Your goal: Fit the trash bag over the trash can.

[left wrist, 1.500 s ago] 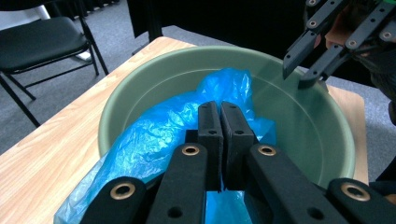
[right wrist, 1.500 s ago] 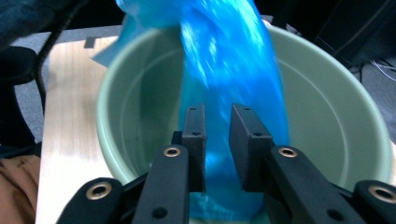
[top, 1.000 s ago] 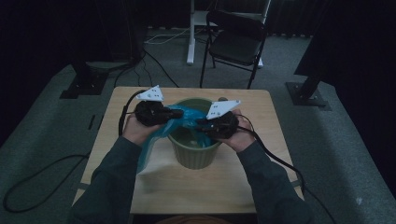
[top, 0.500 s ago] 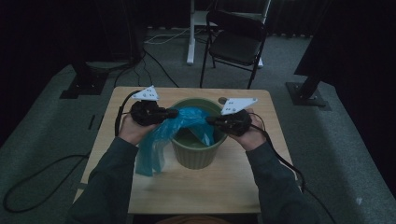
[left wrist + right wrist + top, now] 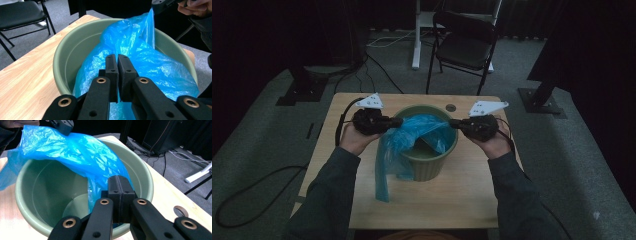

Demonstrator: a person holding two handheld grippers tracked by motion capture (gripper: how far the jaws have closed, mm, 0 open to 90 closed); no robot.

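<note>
A green plastic bin (image 5: 424, 167) stands in the middle of the wooden table (image 5: 462, 195). A blue plastic bag (image 5: 412, 132) is stretched across its mouth, and the bag's loose end hangs down the bin's near left outside. My left gripper (image 5: 399, 121) at the left rim is shut on one edge of the bag (image 5: 140, 57). At the right rim my right gripper (image 5: 452, 122) is shut on the opposite edge. In the right gripper view the closed jaws (image 5: 117, 180) pinch the bag (image 5: 75, 150) above the bin's hollow (image 5: 37, 190).
A black folding chair (image 5: 464, 42) stands just beyond the table's far edge. Stand bases and cables lie on the grey carpet to the left and right. A round hole (image 5: 450, 107) sits in the tabletop behind the bin.
The right gripper has drawn rightward from above the bin to its right rim, pulling the bag's edge with it. The bag now spans the bin's mouth. The left hand has hardly moved.
</note>
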